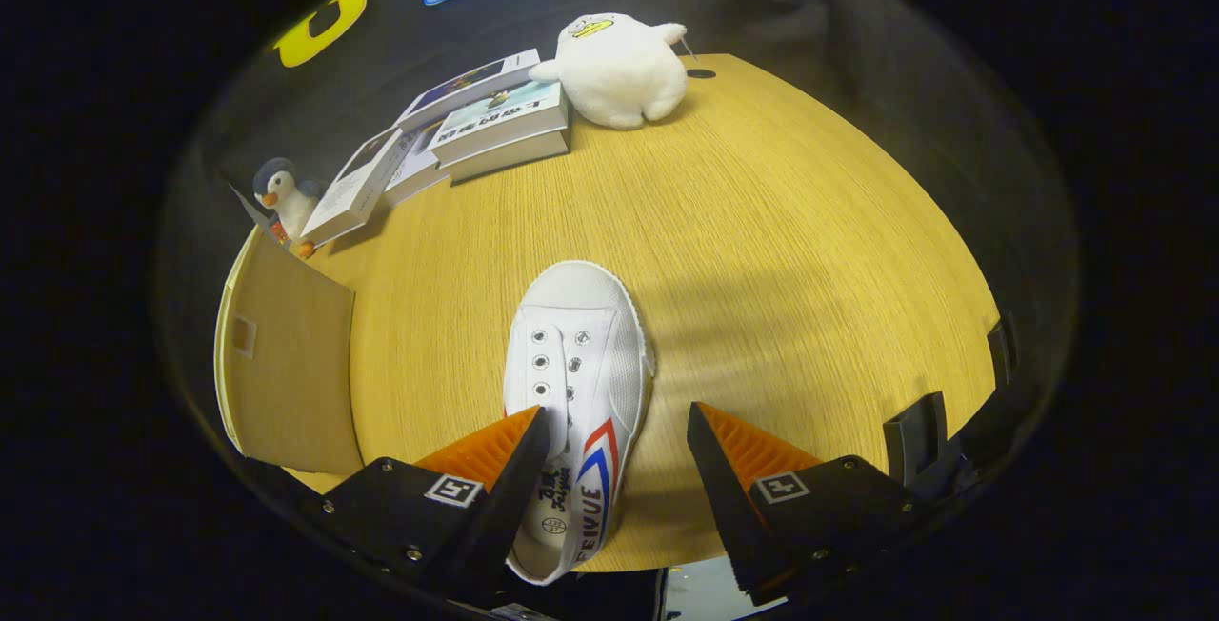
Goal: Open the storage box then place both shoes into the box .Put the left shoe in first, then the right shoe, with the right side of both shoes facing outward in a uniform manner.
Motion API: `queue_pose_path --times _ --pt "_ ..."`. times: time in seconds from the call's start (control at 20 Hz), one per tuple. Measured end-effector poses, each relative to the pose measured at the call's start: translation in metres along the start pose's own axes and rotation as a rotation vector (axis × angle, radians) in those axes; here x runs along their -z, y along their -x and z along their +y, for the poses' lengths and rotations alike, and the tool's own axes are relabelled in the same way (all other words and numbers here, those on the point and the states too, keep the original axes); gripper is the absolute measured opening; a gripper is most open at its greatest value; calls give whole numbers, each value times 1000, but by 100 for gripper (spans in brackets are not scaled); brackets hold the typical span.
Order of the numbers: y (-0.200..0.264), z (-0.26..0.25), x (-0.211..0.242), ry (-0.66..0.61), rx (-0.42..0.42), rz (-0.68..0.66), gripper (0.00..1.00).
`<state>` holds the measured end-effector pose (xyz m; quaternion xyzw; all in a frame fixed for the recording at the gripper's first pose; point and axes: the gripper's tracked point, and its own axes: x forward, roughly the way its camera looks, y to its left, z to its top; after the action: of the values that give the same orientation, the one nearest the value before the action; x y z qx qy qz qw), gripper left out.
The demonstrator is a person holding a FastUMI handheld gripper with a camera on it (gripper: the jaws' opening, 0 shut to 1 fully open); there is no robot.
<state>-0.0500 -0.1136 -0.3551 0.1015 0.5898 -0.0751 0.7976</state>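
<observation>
**Straddling the white shoe with parted fingers**

Lying on the wooden desk (762, 250), the white canvas shoe (576, 383) points its toe away from the claw (617, 430) and its heel opening toward it. The claw's two fingers stand well apart. The left finger sits over the shoe's lace-hole side near the opening, overlapping it in this view; whether it touches the canvas cannot be told. The right finger is off to the shoe's other side, with bare desk between it and the striped flank. So the shoe's rear half lies between the fingers, closer to the left one, and nothing is clamped.

The shoe has no laces in its metal eyelets, and red and blue stripes run along the side facing the right finger. Its toe cap reaches out ahead of the fingertips.

To the left of the shoe, at the desk's edge, stands the storage box (286, 364), a tan panel with a small square cut-out showing; whether it is open cannot be told from this angle.

Beyond the shoe, at the far side of the desk, lie several books (495, 126), some stacked and some leaning. A plump white duck plush (619, 69) sits just beside them, and a small penguin plush (281, 192) stands at the books' left end, near the far corner of the box.
</observation>
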Motion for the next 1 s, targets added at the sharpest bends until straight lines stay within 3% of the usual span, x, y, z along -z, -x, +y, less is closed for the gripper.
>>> queue_pose_path --times 0.15,0.2,0.35,0.45,0.55,0.6,0.65,0.9,0.95,1.0 --pt "-7 4 3 -3 -9 23 89" --pt "-11 5 5 -2 -5 36 77" --pt "-17 11 10 21 -8 61 77" --pt "-20 12 11 19 2 64 55" --pt "-18 11 9 24 6 70 54" --pt "-16 8 10 15 14 72 49" --pt "-17 10 9 5 7 78 38" --pt "-13 5 10 27 22 94 37" --pt "-11 4 5 -25 18 70 37" --pt "-11 5 10 -40 7 81 13"
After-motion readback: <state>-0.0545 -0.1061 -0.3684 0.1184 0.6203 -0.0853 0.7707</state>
